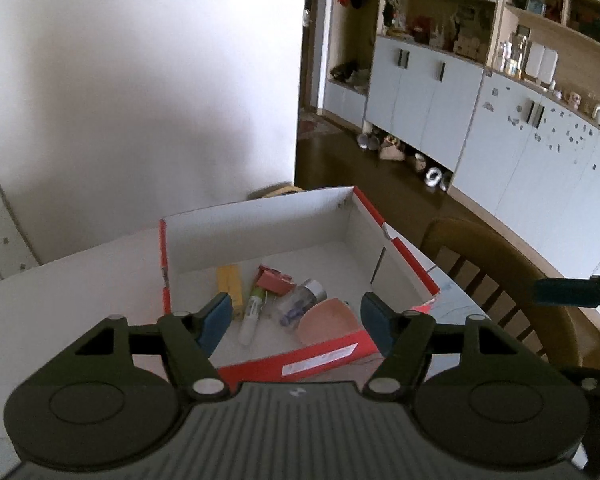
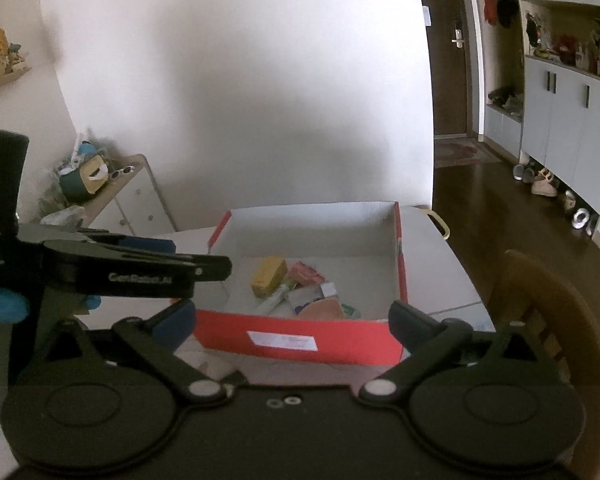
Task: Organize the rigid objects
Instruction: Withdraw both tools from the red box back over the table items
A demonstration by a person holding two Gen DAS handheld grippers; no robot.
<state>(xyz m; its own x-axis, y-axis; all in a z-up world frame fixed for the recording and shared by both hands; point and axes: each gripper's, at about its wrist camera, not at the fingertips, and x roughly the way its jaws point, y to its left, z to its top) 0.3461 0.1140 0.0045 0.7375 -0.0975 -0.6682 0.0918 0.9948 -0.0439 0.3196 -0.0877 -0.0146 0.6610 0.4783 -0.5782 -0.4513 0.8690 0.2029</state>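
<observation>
A red cardboard box [image 1: 300,364] with a white inside stands on the white table [image 1: 80,288]. In it lie a yellow carton [image 1: 230,284], a small red carton [image 1: 274,280], a white tube [image 1: 252,316], a clear bottle with a silver cap [image 1: 302,300] and a pink fan-shaped piece [image 1: 328,318]. My left gripper [image 1: 296,314] hangs open above the box's near side, nothing between its fingers. In the right wrist view, my right gripper [image 2: 292,320] stands wide open and empty, short of the box [image 2: 300,340]. The yellow carton [image 2: 269,276] and pink piece [image 2: 324,310] show there too.
A wooden chair [image 1: 500,280] stands at the table's right side, close to the box. The left gripper's body [image 2: 140,268] crosses the left of the right wrist view. A low sideboard with clutter [image 2: 132,196] stands behind the table. Grey cabinets [image 1: 540,152] line the far wall.
</observation>
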